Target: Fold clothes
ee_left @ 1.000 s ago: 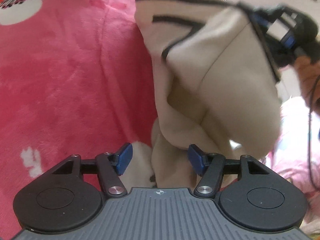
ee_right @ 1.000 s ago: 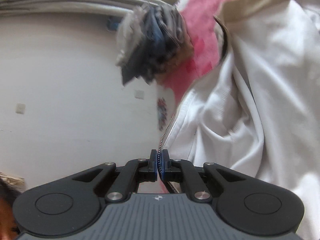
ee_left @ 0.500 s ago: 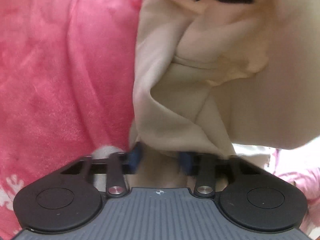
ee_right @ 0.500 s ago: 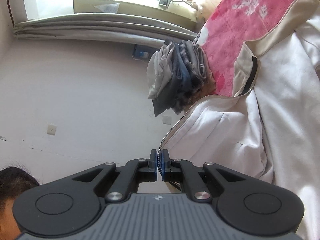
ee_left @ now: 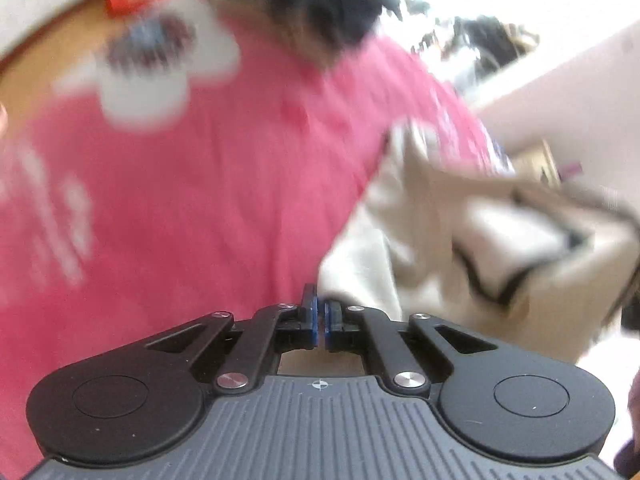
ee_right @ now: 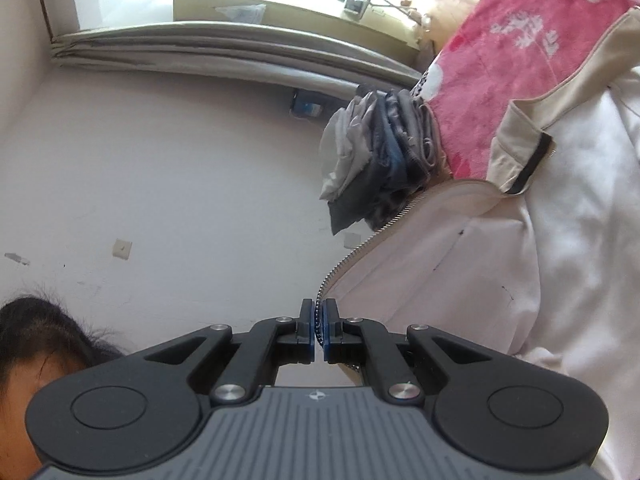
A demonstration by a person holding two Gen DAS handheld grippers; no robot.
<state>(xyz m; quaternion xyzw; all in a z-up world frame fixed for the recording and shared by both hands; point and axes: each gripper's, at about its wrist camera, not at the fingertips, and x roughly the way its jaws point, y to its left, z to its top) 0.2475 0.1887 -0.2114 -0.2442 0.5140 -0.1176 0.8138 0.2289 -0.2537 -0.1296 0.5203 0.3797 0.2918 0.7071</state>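
A cream jacket (ee_right: 540,272) with black trim hangs lifted, its pale lining and metal zipper (ee_right: 360,248) facing the right wrist view. My right gripper (ee_right: 319,328) is shut on the zipper edge, which runs up from between its fingers. In the blurred left wrist view the same jacket (ee_left: 460,248) stretches to the right above the pink blanket (ee_left: 200,200). My left gripper (ee_left: 320,320) is shut, and the cloth's edge meets its fingertips.
A stack of folded grey and blue clothes (ee_right: 384,160) sits at the edge of the pink blanket (ee_right: 500,64). A person's hair (ee_right: 44,332) shows at lower left, with a white wall and curtain (ee_right: 240,52) behind. A dark blurred shape (ee_left: 320,4) lies beyond the blanket.
My left gripper has closed on the jacket cloth and swung fast, so the blanket now fills its view. The right gripper keeps its hold on the zipper edge and has steadied.
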